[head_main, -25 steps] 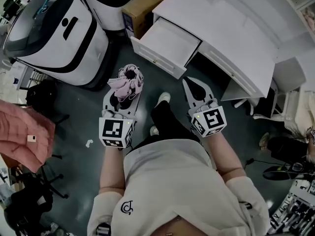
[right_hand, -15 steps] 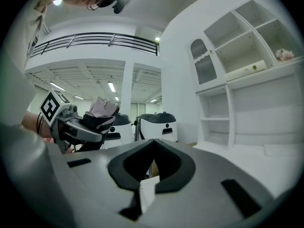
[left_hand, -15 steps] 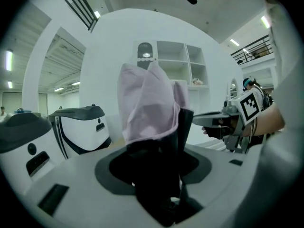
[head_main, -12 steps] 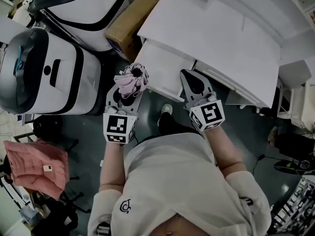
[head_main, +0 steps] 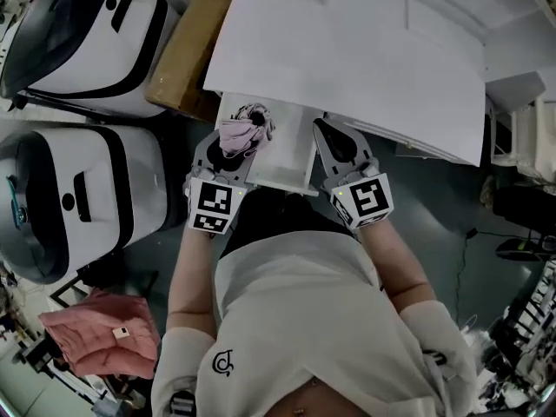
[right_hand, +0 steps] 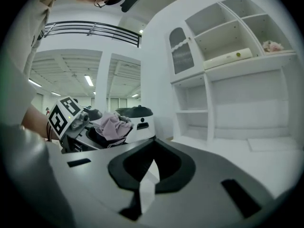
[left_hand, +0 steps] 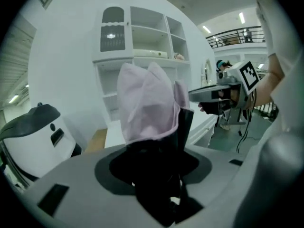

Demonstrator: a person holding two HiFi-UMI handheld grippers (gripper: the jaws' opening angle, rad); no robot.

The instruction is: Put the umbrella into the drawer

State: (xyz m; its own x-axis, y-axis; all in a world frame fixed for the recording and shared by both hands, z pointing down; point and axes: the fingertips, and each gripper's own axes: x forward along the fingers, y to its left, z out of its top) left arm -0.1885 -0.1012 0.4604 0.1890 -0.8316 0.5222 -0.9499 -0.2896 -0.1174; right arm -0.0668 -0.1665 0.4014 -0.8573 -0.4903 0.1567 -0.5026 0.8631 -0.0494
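Note:
The folded pink umbrella (head_main: 240,134) with its dark handle stands up between the jaws of my left gripper (head_main: 230,143), which is shut on it. It hangs over the left part of the open white drawer (head_main: 291,159) under the white desk (head_main: 347,59). In the left gripper view the umbrella (left_hand: 147,106) fills the middle above the left gripper (left_hand: 154,160). My right gripper (head_main: 327,132) is shut and holds nothing, at the drawer's right edge. In the right gripper view the right gripper (right_hand: 153,156) points along the desk, with the umbrella (right_hand: 114,125) at the left.
Two large white and black machines (head_main: 78,194) (head_main: 82,20) stand left of the desk. A cardboard box (head_main: 187,46) lies between them and the desk. A pink garment (head_main: 100,333) lies on the floor behind. White wall shelves (right_hand: 228,70) rise above the desk.
The person has stepped up to the desk. Both grippers went forward from over the floor to over the open drawer, the left one carrying the umbrella.

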